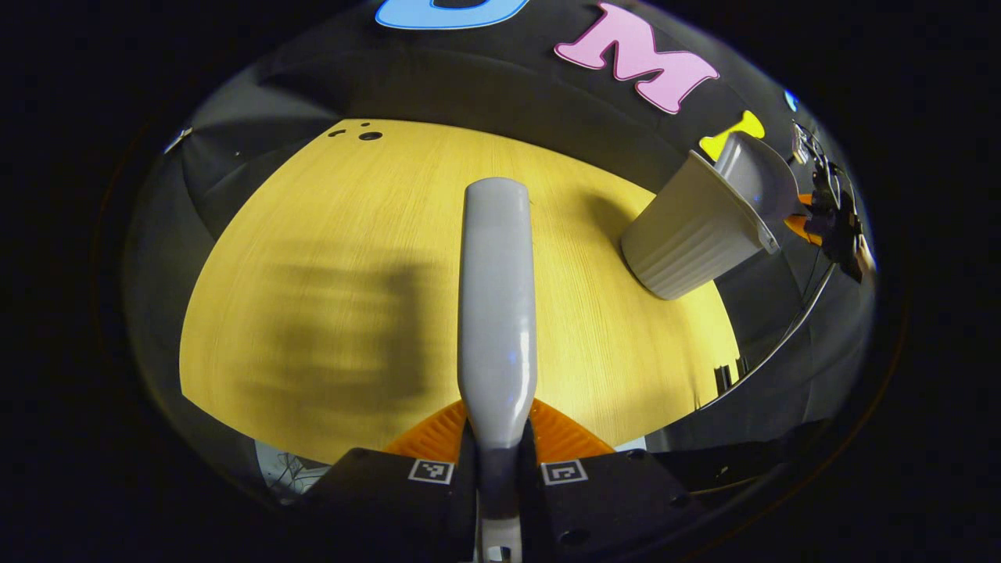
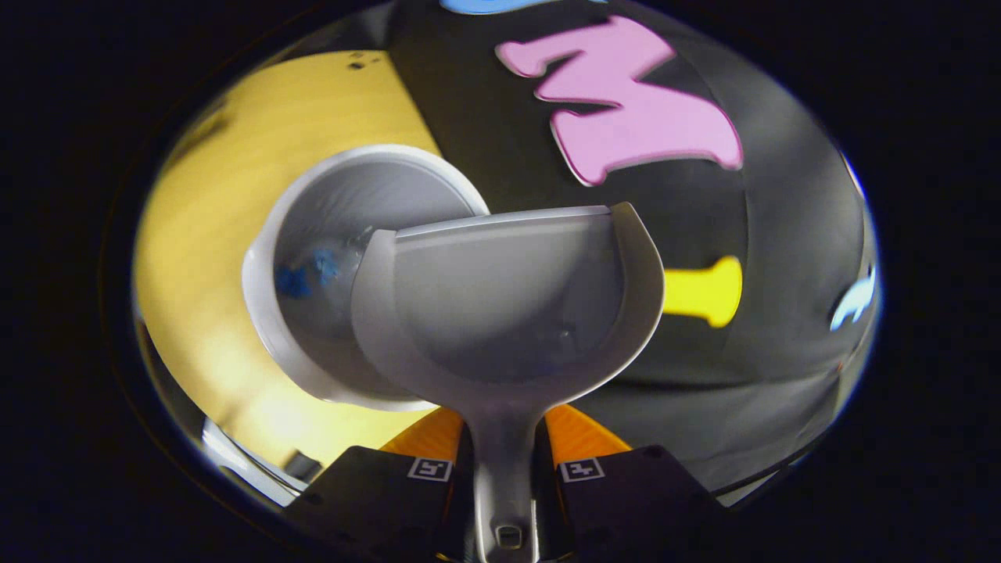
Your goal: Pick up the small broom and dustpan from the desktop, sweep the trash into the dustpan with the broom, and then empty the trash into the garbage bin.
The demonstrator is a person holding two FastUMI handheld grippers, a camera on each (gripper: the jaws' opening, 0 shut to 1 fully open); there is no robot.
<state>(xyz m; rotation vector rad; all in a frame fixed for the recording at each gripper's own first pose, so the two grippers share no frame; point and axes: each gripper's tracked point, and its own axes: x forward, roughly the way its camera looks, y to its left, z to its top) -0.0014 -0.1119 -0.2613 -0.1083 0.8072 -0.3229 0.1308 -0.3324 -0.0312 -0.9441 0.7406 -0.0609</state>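
A yellow wood-grain surface (image 1: 352, 258) fills the middle of the left gripper view, with two small dark holes near its far edge at the upper left. Black cloth walls close the booth behind it. A blurred shadow lies across the left half of the surface.

At the right of that view a white ribbed garbage bin (image 1: 692, 234) stands on the surface near its right edge. Above the bin's rim, the grey dustpan (image 1: 755, 176) is tipped toward the opening, and just beyond it at the far right the right gripper (image 1: 833, 223) holds it.

The left gripper (image 1: 498, 461) sits at the bottom centre of its own view, its fingers closed tight on the handle of the small broom (image 1: 498, 313), which points straight up the frame over the surface. The brush end is not shown.

In the right gripper view, the right gripper's fingers at the bottom centre are clamped on the dustpan's narrow handle. The dustpan's scoop fans out across the centre of the frame, its open lip toward the top. Behind and to the left of it lies the round mouth of the bin, partly covered by the dustpan, with blue scraps of trash (image 2: 309, 274) inside against its left wall. The surface shows at the left of this view, the black wall at the right.
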